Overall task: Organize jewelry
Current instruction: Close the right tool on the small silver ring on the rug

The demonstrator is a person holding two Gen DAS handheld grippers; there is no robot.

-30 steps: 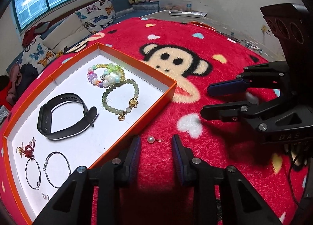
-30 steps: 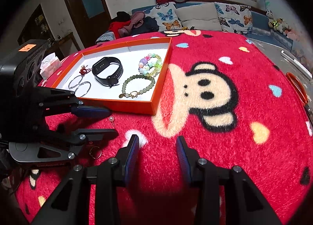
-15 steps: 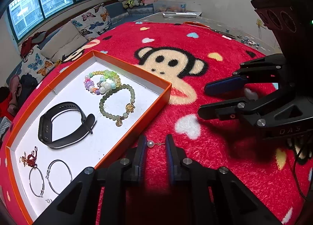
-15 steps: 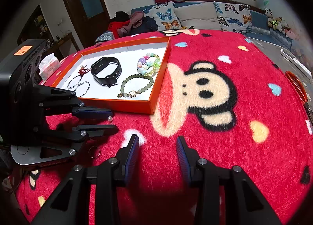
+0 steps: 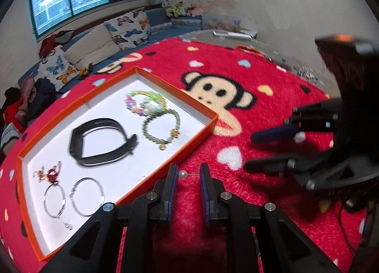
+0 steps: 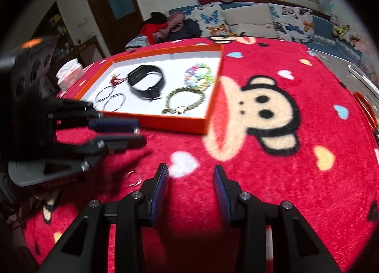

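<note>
Since a second ago the left gripper (image 5: 188, 174) has narrowed and now pinches the pearl earring (image 5: 182, 174), which lay loose on the fuzzy red rug (image 5: 236, 201). Its thin pin lies crosswise between the pads, round pearl leftward, beside the orange tray (image 5: 165, 168). The right gripper (image 6: 190, 179) stands spread, empty.

The left gripper (image 5: 188, 173) has closed from wide apart onto the pearl earring (image 5: 182, 174) and lifted it off the red blanket (image 5: 236, 130).
</note>
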